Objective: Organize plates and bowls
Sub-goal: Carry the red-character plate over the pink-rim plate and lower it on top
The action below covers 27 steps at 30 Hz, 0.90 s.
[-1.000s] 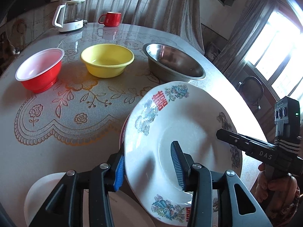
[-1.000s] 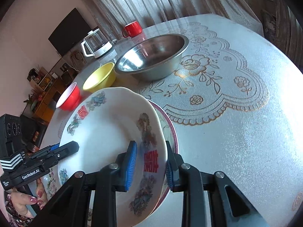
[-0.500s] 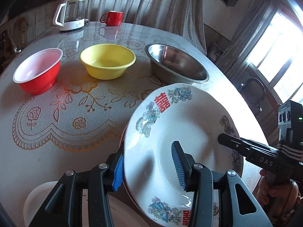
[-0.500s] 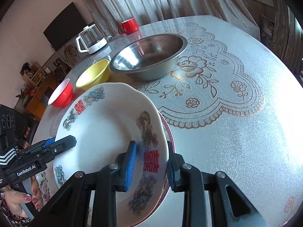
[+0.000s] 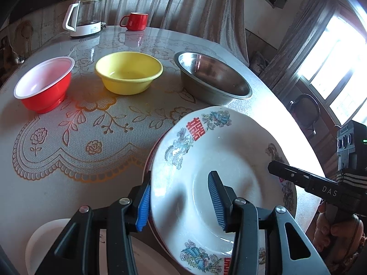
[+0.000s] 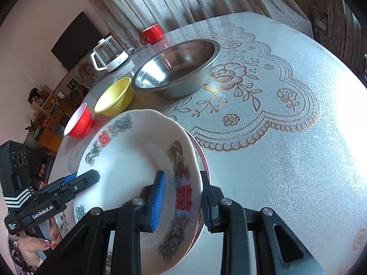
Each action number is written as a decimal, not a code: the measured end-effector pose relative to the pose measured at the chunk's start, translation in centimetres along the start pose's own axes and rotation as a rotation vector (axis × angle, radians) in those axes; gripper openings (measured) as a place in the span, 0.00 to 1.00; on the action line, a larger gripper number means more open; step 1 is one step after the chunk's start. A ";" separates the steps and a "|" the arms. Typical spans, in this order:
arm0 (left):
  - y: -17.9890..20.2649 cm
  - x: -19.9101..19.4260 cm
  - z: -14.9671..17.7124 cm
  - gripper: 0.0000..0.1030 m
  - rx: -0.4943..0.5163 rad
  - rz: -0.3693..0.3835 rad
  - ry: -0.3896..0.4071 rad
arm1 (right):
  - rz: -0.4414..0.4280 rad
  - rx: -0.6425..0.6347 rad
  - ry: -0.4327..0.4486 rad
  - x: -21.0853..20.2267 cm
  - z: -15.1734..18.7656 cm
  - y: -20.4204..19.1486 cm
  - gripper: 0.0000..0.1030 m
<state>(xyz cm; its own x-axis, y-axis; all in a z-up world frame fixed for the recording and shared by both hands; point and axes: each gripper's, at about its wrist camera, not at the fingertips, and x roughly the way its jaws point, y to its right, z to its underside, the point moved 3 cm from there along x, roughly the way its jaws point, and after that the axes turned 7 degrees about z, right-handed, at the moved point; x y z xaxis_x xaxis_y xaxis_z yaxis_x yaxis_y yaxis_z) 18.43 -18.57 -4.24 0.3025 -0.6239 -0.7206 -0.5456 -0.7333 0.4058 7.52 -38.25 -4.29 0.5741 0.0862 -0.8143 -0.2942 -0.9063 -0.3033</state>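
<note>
Plates, two, stacked: you hold a white deep plate with red double-happiness characters and dragon-and-phoenix prints [image 5: 220, 171] together with a red-rimmed plate [image 6: 201, 160] nested directly under it, only the edge of the lower one showing. Landmark for all entries below: this stack, which sits tilted at the near edge of the round table with a gold floral lace-pattern cover [image 5: 80, 137].

Left gripper [image 5: 181, 206]: your jaws are partly closed across the stack's left rim, one blue ribbed pad on the outer underside, the other inside the white plate's well. Both pads press on the stack.

Right gripper [image 6: 182, 201]: your jaws are narrowly set and clamped across the stack's right rim, one blue pad on the white plate's inner face, the other behind the red-rimmed plate.

Beyond the stack, in a row:
- stainless steel round bowl [image 5: 213, 78], nearest, just behind the stack's far rim;
- yellow plastic bowl [image 5: 128, 73], left of the steel one;
- red plastic bowl with a white inside [image 5: 45, 82], furthest left.

Further behind the stack, at the table's far edge: a glass kettle with a white base and handle [image 5: 86, 16] and a red mug [image 5: 135, 20].

Left of the stack and below your left gripper: a plain white plate [image 5: 45, 236], partly hidden.
</note>
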 end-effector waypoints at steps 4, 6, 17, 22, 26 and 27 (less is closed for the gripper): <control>0.0 -0.1 0.0 0.45 0.001 0.003 0.003 | -0.013 0.012 -0.004 -0.4 0.2 0.2 0.28; 0.0 -0.2 0.0 0.44 0.007 -0.001 0.011 | -0.020 0.014 -0.005 -0.8 0.3 0.3 0.28; 0.3 -0.6 -0.3 0.45 0.022 -0.018 0.022 | 0.084 -0.109 0.036 -1.0 -0.3 -0.6 0.25; 0.5 -0.8 -0.2 0.45 0.027 -0.043 0.030 | 0.224 -0.252 0.053 -0.3 -0.2 -2.1 0.25; 0.5 -1.0 0.0 0.46 0.040 -0.061 0.035 | 0.280 -0.337 0.099 -0.7 0.0 -3.1 0.26; 0.3 -1.1 0.1 0.46 0.036 -0.059 0.035 | 0.283 -0.351 0.119 -1.1 0.0 -3.3 0.26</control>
<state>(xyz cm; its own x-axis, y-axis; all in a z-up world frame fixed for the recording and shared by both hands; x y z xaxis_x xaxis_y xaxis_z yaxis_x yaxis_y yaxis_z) 17.89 -18.12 -3.37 0.3623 -0.5892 -0.7222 -0.5537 -0.7594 0.3418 7.87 -35.35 -2.39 0.5982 -0.2138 -0.7723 -0.1874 -0.9743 0.1246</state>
